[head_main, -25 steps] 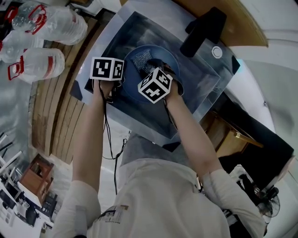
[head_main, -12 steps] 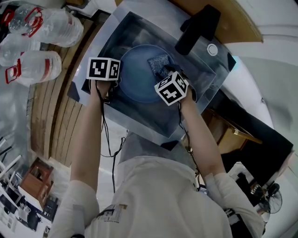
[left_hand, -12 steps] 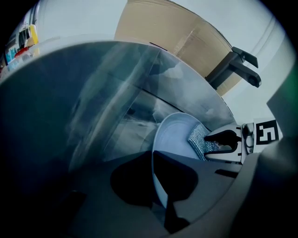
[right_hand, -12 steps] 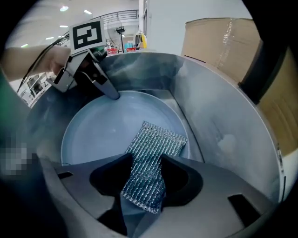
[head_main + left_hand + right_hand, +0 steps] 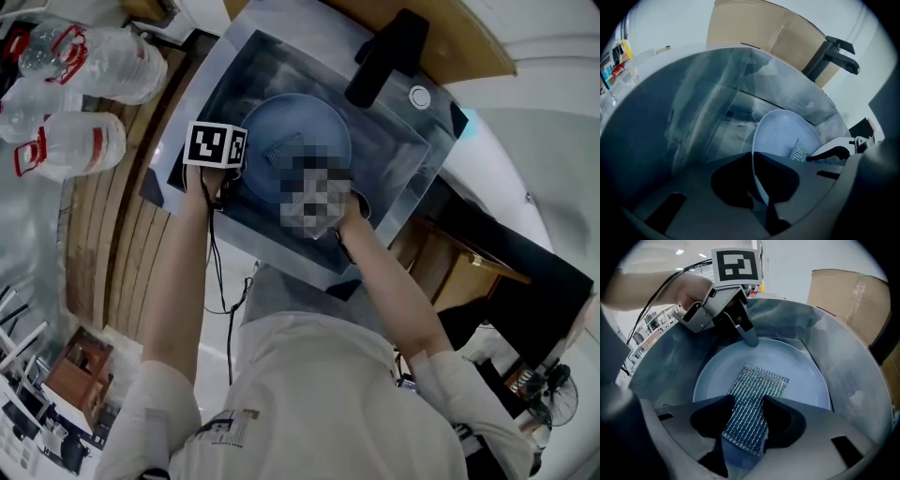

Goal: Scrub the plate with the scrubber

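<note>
Over the near side of the plate [image 5: 801, 376], pinching the silver mesh scrubber [image 5: 757, 380] by its near end with the right gripper [image 5: 747, 401], jaws partly apart and pressed on both long edges, far end of the mesh lying flat on the middle of the plate. At the left rim of the plate, clamped on that rim with the left gripper [image 5: 753, 161], jaws almost together, only the thin rim between them. Around the plate, grey sink [image 5: 403, 141] holding it; beyond the plate, black faucet [image 5: 384, 56]; well to the left of the plate, clear water bottles [image 5: 75, 141].
</note>
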Tool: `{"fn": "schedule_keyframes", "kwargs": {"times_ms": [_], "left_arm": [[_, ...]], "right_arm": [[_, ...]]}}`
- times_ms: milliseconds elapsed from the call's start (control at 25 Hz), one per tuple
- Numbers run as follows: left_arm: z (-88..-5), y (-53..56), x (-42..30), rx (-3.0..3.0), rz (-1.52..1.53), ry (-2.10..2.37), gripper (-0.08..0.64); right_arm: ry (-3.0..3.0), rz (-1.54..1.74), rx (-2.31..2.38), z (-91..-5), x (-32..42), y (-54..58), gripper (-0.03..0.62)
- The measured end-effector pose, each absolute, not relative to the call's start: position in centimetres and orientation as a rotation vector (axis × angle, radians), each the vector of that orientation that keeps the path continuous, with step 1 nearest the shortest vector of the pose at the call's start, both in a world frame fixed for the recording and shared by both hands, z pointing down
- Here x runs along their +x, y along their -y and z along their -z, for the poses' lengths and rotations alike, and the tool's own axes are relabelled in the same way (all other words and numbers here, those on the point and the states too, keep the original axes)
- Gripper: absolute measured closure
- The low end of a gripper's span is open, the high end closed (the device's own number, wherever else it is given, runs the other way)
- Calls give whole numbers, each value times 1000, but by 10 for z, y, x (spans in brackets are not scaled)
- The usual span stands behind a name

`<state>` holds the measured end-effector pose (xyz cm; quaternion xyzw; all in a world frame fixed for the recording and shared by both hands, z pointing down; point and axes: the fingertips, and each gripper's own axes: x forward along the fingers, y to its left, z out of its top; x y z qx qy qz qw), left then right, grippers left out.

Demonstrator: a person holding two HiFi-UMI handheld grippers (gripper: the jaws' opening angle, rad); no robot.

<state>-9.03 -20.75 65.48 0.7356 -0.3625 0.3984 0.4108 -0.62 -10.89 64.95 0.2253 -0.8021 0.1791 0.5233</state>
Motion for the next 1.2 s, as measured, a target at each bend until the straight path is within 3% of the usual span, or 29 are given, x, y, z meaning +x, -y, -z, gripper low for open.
{"fn": "schedule_keyframes", "kwargs": {"times_ms": [120,320,480,1200], "left_arm": [[-651,206,-92,1869,-1030,930,532],[-639,205,-91,1897,-1040,972,531],[-626,200,-92,1954,-1084,1018,531],[-636,197,-87,1994,-1141,1011,528]], "right_arm": [[1946,-372,561,-644,-17,115,363],[1988,-368,630,-627,-10,128,248],[2036,-510,743,-616,-5,131,195],[1911,-666,848,-653,-19,122,177]]}}
